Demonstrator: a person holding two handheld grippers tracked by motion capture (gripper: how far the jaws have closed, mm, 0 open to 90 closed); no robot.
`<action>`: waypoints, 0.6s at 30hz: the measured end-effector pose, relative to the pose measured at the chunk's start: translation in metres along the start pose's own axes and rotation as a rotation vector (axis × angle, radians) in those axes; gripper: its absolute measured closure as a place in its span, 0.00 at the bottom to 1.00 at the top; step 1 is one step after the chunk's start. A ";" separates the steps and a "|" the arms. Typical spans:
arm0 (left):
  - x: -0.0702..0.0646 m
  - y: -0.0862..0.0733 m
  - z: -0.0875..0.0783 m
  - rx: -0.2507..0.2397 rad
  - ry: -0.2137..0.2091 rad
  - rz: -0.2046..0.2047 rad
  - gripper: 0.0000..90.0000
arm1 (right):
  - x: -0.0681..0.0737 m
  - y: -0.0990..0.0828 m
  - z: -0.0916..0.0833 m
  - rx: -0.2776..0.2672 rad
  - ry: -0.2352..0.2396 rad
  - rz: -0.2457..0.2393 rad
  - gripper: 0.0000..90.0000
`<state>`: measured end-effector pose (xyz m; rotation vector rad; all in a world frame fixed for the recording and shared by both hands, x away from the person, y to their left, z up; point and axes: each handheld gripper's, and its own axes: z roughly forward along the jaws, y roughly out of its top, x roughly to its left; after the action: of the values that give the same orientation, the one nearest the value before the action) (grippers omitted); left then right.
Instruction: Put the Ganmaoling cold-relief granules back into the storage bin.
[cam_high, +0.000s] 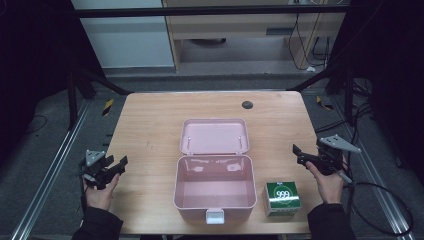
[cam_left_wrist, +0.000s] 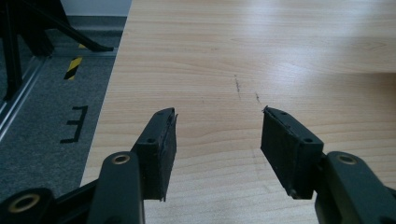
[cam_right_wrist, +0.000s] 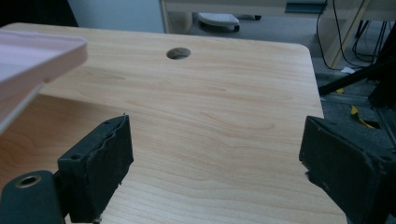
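Left of the pink box (cam_high: 215, 187), the left gripper (cam_high: 116, 168) hovers at the table's (cam_high: 150, 125) left edge in the high view, held in a hand (cam_high: 100, 195) that comes up from the bottom. Its jaws stand apart with nothing between them; the left gripper view (cam_left_wrist: 217, 135) shows only bare wood in the gap, and the pads touch nothing. Right of the box, the right gripper (cam_high: 299, 154) is held at the table's right edge by the other hand (cam_high: 327, 182), its jaws also spread and empty; in the right gripper view (cam_right_wrist: 215, 158) the gap between them frames plain tabletop.

The box sits at the middle of the table, near the person's side, with its lid (cam_high: 215, 136) thrown back flat behind it and its inside bare. A white latch (cam_high: 215, 216) hangs at its front wall. Both grippers are well apart from the box, one on each side, pointing inward toward it. In the right gripper view a corner of the pink lid (cam_right_wrist: 32, 56) reaches in from the left.

Just beside the box on its right, near the front edge, stands a small green carton (cam_high: 282, 197) marked 999, below the right gripper and close to that hand. Behind the box, toward the far edge, is a round cable hole (cam_high: 247, 104) in the tabletop. Nothing lies between either gripper and the box.
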<state>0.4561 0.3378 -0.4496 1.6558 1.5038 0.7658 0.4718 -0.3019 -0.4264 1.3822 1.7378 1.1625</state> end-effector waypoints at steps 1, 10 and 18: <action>0.000 0.000 -0.001 -0.001 0.003 0.002 0.49 | 0.001 0.002 -0.002 -0.003 0.006 0.002 0.11; 0.000 0.000 0.000 0.020 0.006 0.006 0.47 | 0.003 0.013 -0.011 0.024 0.061 -0.010 0.03; -0.003 -0.003 0.005 0.062 -0.003 0.035 0.44 | 0.003 0.017 -0.021 0.056 0.111 -0.110 0.09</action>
<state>0.4577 0.3342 -0.4547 1.7322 1.5137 0.7414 0.4597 -0.3034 -0.4017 1.2582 1.9119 1.1578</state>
